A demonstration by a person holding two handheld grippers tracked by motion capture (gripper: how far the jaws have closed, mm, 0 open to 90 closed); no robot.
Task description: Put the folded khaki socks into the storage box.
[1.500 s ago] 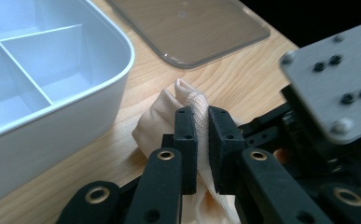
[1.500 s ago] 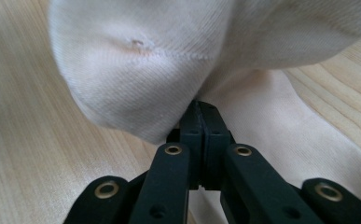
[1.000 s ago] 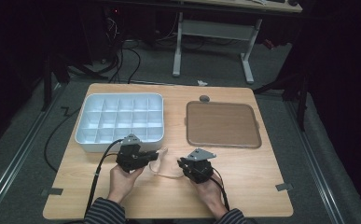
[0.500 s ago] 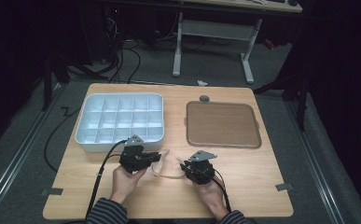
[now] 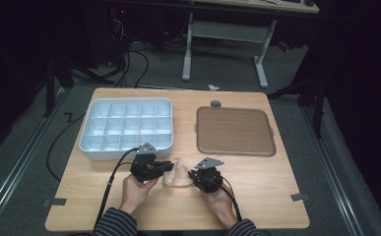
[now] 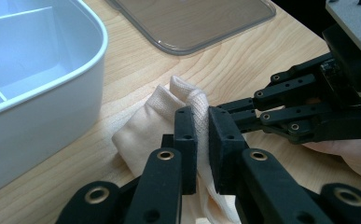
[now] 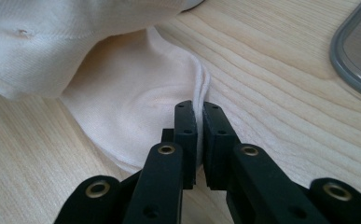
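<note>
**Cream cloth, gripped at both ends — handling begun, nothing placed**

Item 1. Left tool (image 5: 171, 166): at 7 o'clock of the tabletop (image 5: 276, 177), nearest the person. Jaws clenched on a bunched fold of the cloth (image 5: 177, 175); in the left gripper view the fabric (image 6: 155, 121) stands pinched between the pads.

Item 2. Right tool (image 5: 194, 175): at 6 o'clock, just beside the left one, pointing toward it. Its jaws have just been closing and now pinch the layered hem of the cloth (image 7: 136, 107), as the right gripper view shows.

Item 3. Cloth: small, cream, crumpled, lying low on the tabletop between the two tools, held at both ends.

Item 4. Compartment tray (image 5: 93, 147): white, gridded, at 10 o'clock, just beyond the left tool. Its cells look empty.

Item 5. Brown lid (image 5: 235, 130): flat, rounded corners, at 1 o'clock, apart from the tray.

Item 6. Small round object (image 5: 216, 103): grey, at 12 o'clock by the lid's far edge; kind unclear.

Status, as judged: both grips look secured. Spreading or folding the cloth appears still ahead, as does any placing in the tray.
</note>
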